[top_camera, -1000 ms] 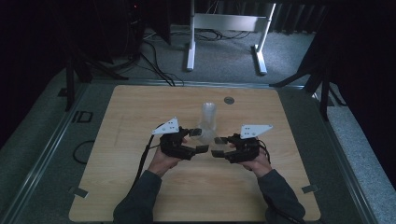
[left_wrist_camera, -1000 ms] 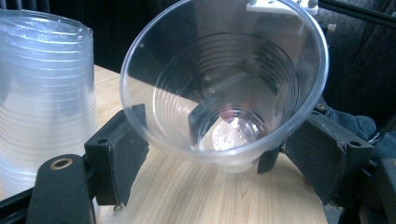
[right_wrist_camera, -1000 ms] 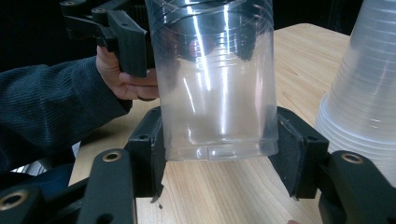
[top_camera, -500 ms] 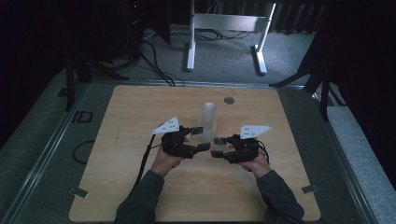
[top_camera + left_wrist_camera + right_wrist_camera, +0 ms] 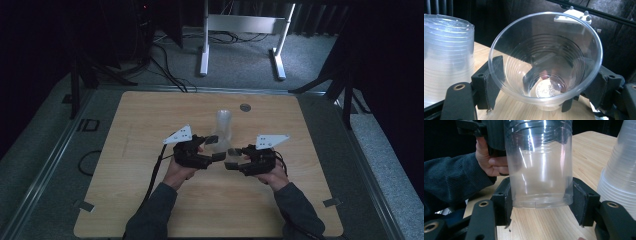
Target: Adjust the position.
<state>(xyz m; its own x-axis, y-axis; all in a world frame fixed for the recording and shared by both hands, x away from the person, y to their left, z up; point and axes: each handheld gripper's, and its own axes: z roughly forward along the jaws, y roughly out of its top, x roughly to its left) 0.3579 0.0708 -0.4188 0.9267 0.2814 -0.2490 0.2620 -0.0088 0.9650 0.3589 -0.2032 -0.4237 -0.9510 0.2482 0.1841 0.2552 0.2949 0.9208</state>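
Near the person, the left gripper (image 5: 214, 152) and right gripper (image 5: 233, 159) both pinch one clear cup (image 5: 545, 58) just above the table (image 5: 150, 115); just behind stands the stack of cups (image 5: 223, 125); farther off, a small disc (image 5: 244, 107).

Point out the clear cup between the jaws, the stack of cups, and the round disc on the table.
clear cup (image 5: 544, 62), left gripper view, inner wall.
stack of cups (image 5: 223, 124), high view, side wall.
round disc (image 5: 245, 107), high view, its centre.
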